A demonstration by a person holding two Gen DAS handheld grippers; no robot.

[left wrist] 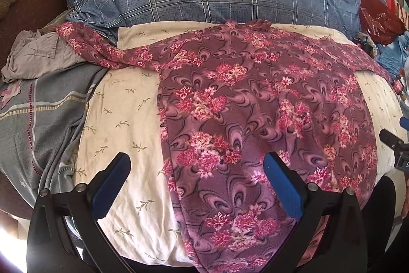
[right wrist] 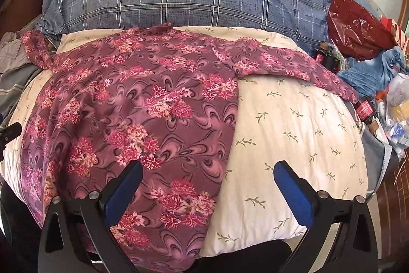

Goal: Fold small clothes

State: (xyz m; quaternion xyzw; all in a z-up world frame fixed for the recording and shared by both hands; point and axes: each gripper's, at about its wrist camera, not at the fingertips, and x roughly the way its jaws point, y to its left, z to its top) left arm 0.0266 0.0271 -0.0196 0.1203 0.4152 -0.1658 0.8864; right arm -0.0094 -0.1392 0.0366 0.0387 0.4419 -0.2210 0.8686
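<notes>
floral top spread flat on cream pillow, sleeves out at 10 and 2 o'clock | left gripper and right gripper wide open, empty | likely light, limp, thin; pinch hem corners or sleeve ends

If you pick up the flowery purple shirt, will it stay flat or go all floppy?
Probably floppy: the flowery purple shirt drapes over the cream pillow with soft wrinkles. Likely light, since its sleeve lies thin and flat. One pinch would likely leave it dangling.
</notes>
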